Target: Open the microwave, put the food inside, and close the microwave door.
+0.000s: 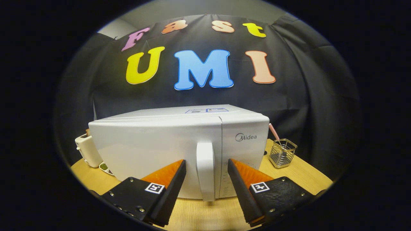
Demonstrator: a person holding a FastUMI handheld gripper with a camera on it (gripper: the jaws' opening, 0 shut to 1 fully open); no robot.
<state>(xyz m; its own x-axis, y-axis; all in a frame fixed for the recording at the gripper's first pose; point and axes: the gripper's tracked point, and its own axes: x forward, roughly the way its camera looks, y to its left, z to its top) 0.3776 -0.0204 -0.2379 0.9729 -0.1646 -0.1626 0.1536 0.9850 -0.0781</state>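
Gripper (206, 166): fingers wide open, one on each side of the door handle (205, 170), not squeezing it.
Microwave (154, 150): door shut, on the wooden table (298, 179).
Risk: a weak grab may slip off; a hard pull may drag the microwave.

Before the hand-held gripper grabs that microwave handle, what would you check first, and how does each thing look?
1. Microwave door shut, ready to pull: ok.
2. Door handle between the fingers: ok.
3. Hand-held gripper open wide enough: ok.
4. Fingers pressing the handle: not ok, a gap on both sides.
5. Toaster and wire basket away from the door's swing: cannot tell.
6. Food at hand: cannot tell.
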